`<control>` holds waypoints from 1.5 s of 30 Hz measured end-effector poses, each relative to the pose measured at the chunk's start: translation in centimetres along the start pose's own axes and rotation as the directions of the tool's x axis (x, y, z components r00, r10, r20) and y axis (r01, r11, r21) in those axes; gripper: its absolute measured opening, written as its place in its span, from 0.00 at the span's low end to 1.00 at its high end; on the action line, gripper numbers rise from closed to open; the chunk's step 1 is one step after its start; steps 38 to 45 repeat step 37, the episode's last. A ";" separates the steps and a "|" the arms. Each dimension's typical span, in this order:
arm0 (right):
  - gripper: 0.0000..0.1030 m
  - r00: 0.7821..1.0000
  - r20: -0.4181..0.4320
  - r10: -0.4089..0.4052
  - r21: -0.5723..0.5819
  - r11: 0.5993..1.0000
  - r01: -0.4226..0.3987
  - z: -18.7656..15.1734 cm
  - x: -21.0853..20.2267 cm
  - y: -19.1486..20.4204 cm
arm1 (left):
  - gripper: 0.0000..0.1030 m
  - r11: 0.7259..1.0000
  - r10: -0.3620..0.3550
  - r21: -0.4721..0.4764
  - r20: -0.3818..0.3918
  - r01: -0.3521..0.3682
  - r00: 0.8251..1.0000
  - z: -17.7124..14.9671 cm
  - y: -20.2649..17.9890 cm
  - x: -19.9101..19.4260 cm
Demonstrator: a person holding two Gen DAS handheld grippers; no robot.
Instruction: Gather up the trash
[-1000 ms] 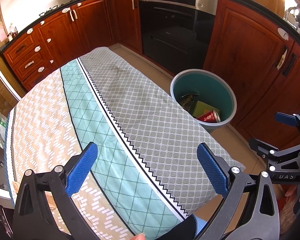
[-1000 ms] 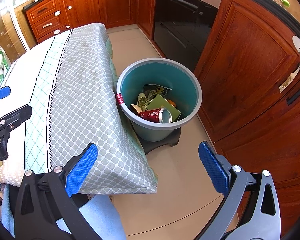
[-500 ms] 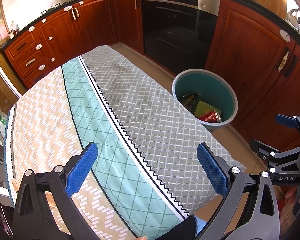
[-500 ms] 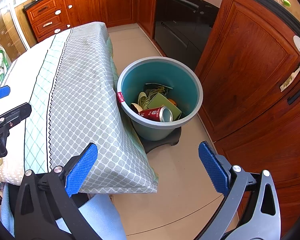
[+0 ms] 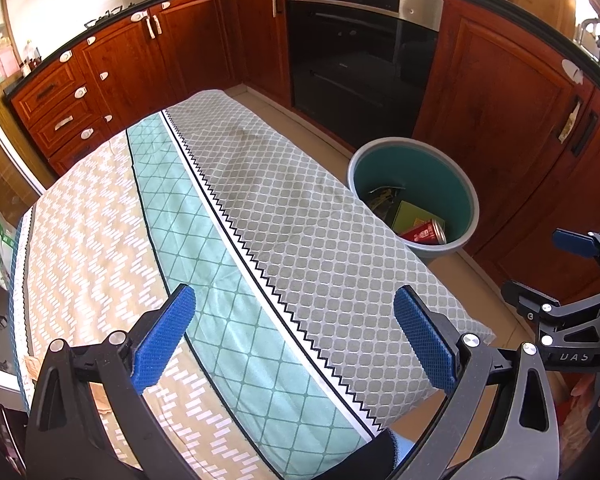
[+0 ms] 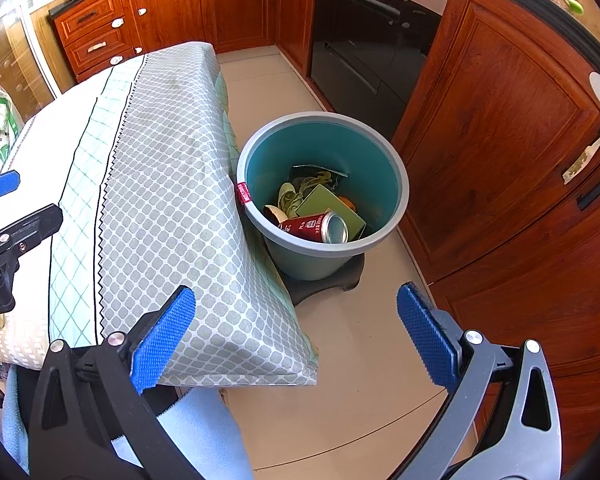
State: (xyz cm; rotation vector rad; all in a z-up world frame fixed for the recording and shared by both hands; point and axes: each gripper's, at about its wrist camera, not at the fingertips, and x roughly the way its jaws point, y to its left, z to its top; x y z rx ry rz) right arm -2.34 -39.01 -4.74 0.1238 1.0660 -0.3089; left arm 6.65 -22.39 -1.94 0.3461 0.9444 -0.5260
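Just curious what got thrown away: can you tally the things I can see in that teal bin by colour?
In the bin, right wrist view:
Red: 1, a can
Green: 1, a flat box
Pale yellow-green: 1, a crumpled scrap
Dark: 1, a wrapper
Orange: 1, a piece, mostly hidden
Total: 5 visible

Bin (image 5: 414, 148) partly behind tablecloth (image 5: 260, 220).

The right gripper (image 5: 572, 276) carries pale letters, "DAS", on its black body. The left gripper (image 6: 4, 216) shows "LAI" at the frame's edge. The red can (image 6: 314, 227) in the bin (image 6: 396, 176) has white print, too small to read.
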 end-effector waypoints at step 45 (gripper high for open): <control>0.94 1.000 -0.009 -0.002 -0.008 1.000 0.002 0.5 0.5 0.0 | 0.97 1.000 0.015 -0.017 -0.041 -0.016 0.999 -0.3 0.5 0.8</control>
